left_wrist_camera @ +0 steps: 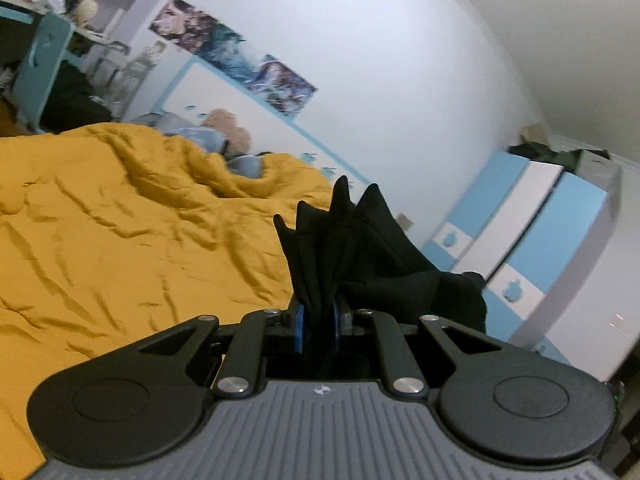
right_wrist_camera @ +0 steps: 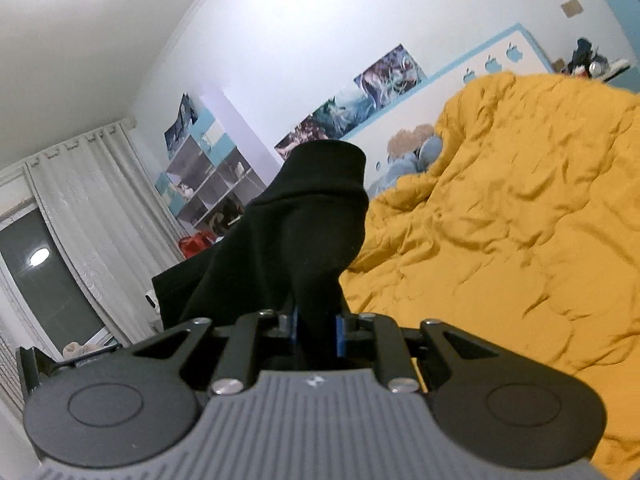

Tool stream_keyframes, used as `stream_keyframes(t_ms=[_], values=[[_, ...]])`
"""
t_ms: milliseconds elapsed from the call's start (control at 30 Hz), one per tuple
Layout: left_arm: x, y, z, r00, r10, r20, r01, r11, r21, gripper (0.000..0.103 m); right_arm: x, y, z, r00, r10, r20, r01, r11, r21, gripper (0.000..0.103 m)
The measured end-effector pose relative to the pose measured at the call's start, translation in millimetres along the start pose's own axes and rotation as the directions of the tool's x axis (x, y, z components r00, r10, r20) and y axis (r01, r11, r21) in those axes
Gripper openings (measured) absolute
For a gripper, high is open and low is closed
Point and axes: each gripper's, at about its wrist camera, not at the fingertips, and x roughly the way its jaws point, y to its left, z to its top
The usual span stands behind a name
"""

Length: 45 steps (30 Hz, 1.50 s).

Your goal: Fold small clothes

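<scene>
A small black garment (left_wrist_camera: 348, 248) is bunched between the blue pads of my left gripper (left_wrist_camera: 319, 312), which is shut on it; folds of cloth stick up past the fingers and drape off to the right. My right gripper (right_wrist_camera: 316, 326) is shut on another part of the black garment (right_wrist_camera: 312, 208), which rises in a rounded fold above the fingers and hangs to the left. Both grippers hold the cloth in the air above a bed with a rumpled yellow duvet (left_wrist_camera: 120, 220), which also shows in the right wrist view (right_wrist_camera: 500, 220).
A blue plush toy (right_wrist_camera: 416, 160) lies at the head of the bed by the white and blue headboard (left_wrist_camera: 240, 108). Blue and white wardrobe doors (left_wrist_camera: 540, 232) stand beside the bed. A shelf unit (right_wrist_camera: 208, 176) and white curtains (right_wrist_camera: 92, 200) are at the far wall.
</scene>
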Motion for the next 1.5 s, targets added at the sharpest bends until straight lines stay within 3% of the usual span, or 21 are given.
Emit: stream_keyframes(t_ms=[200,300,500,633,800,1100,1233,1367,1467,1500], values=[[-15.8,-20.9,-21.7,0.996,-0.082,-0.018,0.082,0.997,-0.002,0.013,-61.7,1.2,-1.0,1.000,-0.022,0.000,0.022,1.000,0.008,0.012],[-12.2,-16.4,-34.5,0.995,-0.085,-0.060,0.084,0.996,-0.019,0.013,-77.1,-6.8,-9.3,0.999,-0.037,-0.013,0.038,0.999,0.026,0.012],[33.7,24.4,-57.2,0.980,-0.013,-0.198,-0.007,0.995,-0.102,0.013,-45.2,-53.0,-32.9,0.986,-0.115,-0.120,0.129,0.986,0.109,0.012],[66.7,46.2,-59.8,0.967,0.029,-0.252,-0.057,0.993,-0.106,0.013,-7.4,-77.8,-37.7,0.974,-0.153,-0.166,0.173,0.978,0.112,0.012],[112.9,77.6,-62.7,0.935,0.062,-0.349,-0.105,0.989,-0.106,0.013,41.9,-110.4,-40.3,0.948,-0.202,-0.246,0.231,0.968,0.097,0.012],[173.2,142.7,-98.7,0.850,0.102,-0.517,-0.204,0.968,-0.146,0.013,107.6,-193.0,-72.0,0.879,-0.245,-0.408,0.338,0.925,0.173,0.012],[183.1,163.3,-107.4,0.826,0.103,-0.554,-0.243,0.952,-0.185,0.014,120.6,-217.5,-83.8,0.873,-0.227,-0.432,0.349,0.909,0.227,0.014],[186.9,173.4,-109.0,0.816,0.080,-0.572,-0.243,0.946,-0.215,0.018,123.7,-239.1,-83.5,0.890,-0.181,-0.419,0.332,0.886,0.323,0.035],[189.1,182.7,-108.8,0.815,0.059,-0.577,-0.254,0.931,-0.264,0.029,132.2,-263.0,-79.9,0.902,-0.139,-0.409,0.329,0.834,0.444,0.057],[188.5,187.2,-109.2,0.816,0.047,-0.576,-0.255,0.924,-0.285,0.031,135.5,-269.1,-78.0,0.906,-0.122,-0.405,0.326,0.812,0.484,0.059]])
